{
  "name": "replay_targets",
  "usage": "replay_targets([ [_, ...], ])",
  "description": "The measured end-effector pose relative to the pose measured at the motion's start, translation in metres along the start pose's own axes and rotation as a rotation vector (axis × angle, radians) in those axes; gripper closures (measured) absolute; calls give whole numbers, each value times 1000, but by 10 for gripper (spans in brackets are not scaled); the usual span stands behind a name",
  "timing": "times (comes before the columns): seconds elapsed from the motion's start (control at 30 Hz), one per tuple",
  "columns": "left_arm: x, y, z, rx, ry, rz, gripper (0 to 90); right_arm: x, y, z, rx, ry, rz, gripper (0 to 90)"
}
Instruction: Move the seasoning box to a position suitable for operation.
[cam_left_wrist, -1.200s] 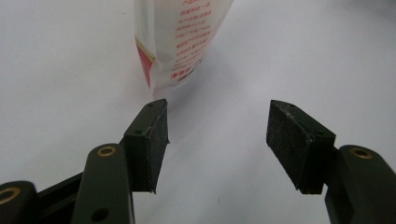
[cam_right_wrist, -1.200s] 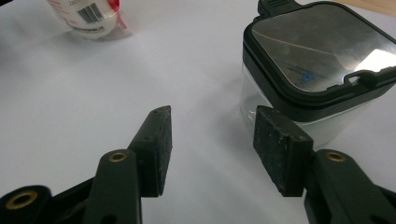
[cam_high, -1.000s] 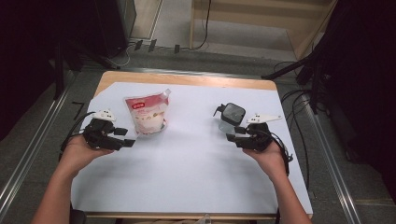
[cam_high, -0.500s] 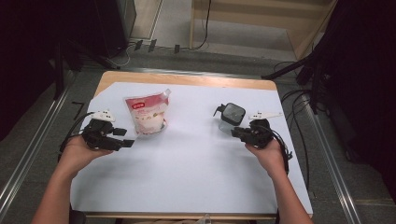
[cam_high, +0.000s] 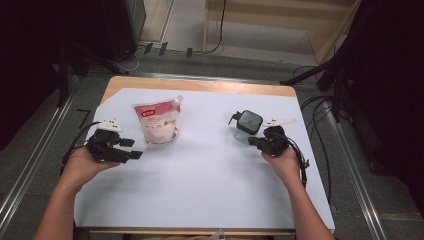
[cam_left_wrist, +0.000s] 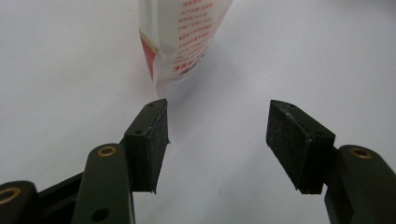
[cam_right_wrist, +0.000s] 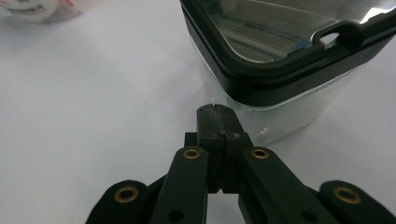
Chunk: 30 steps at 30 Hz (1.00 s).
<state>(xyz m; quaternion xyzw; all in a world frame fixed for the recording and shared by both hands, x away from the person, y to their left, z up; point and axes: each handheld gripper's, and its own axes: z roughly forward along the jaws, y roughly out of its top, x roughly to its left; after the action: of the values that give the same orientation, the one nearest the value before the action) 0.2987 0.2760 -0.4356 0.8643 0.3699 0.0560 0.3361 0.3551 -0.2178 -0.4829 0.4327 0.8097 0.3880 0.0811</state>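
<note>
Two hand-held black grippers rest over a white sheet covering a wooden table (cam_high: 200, 86) in the high view. Near the left edge, the left gripper (cam_high: 131, 149) points right toward a white plastic pouch with a red label (cam_high: 157, 122), which lies just beyond its tips, apart from them. On the right side, the right gripper (cam_high: 253, 141) sits just beside a clear square container with a black lid (cam_high: 248, 123), its tips at the container's near wall. The pouch and container lie well apart. From the left gripper view, the two padded jaws stand wide apart with bare white sheet between them; the pouch's bottom corner (cam_left_wrist: 182, 42) lies just ahead of the left pad, not touching. From the right gripper view, the jaws have just been closing and now meet pad to pad with nothing between them; their joined tip (cam_right_wrist: 217, 112) sits right at the foot of the container (cam_right_wrist: 280, 70), whose black rim and tinted lid rise above.
</note>
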Motion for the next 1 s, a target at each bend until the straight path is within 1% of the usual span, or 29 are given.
replay_targets([
  [0.13, 0, 0, 1, -1, -4, 4, 401, 0, -1, 2, 6, 0, 1, 900],
  [0.17, 0, 1, 2, 3, -9, 5, 401, -1, -1, 2, 2, -6, 7, 900],
  [0.27, 0, 1, 2, 4, -8, 8, 401, -2, -1, 1, 3, -12, 13, 900],
  [0.3, 0, 1, 2, 7, -6, 12, 401, -4, -2, 0, 0, -20, 23, 900],
  [0.4, 0, 1, 3, 8, -8, 12, 401, -6, -2, 0, -1, -20, 28, 900],
  [0.53, 1, 1, 2, 7, -8, 9, 401, -7, -2, -1, -3, -38, 33, 900],
  [0.57, 1, 1, 3, 7, -10, 9, 401, -10, -3, -2, -8, -47, 33, 900],
  [0.6, 1, 1, 3, 7, -8, 10, 401, -10, -3, -2, -8, -47, 33, 900],
  [0.63, 1, 1, 3, 8, -8, 10, 400, -12, -3, -3, -12, -58, 45, 900],
  [0.8, 1, 1, 3, 7, -10, 10, 401, -17, -3, -3, -12, -66, 43, 900],
  [0.83, 1, 1, 3, 7, -10, 10, 401, -19, -4, -4, -9, -75, 59, 900],
  [0.87, 1, 1, 3, 7, -9, 11, 401, -21, -4, -4, -15, -83, 53, 900],
  [0.9, 1, 1, 3, 7, -9, 11, 401, -22, -4, -5, -15, -90, 67, 900],
  [0.93, 1, 1, 3, 7, -9, 11, 401, -22, -4, -5, -15, -90, 67, 900],
  [0.97, 0, 1, 4, 4, -8, 8, 401, -26, -5, -6, -25, -105, 75, 897],
  [1.0, 0, 1, 4, 4, -8, 8, 401, -26, -5, -6, -25, -105, 75, 897],
])
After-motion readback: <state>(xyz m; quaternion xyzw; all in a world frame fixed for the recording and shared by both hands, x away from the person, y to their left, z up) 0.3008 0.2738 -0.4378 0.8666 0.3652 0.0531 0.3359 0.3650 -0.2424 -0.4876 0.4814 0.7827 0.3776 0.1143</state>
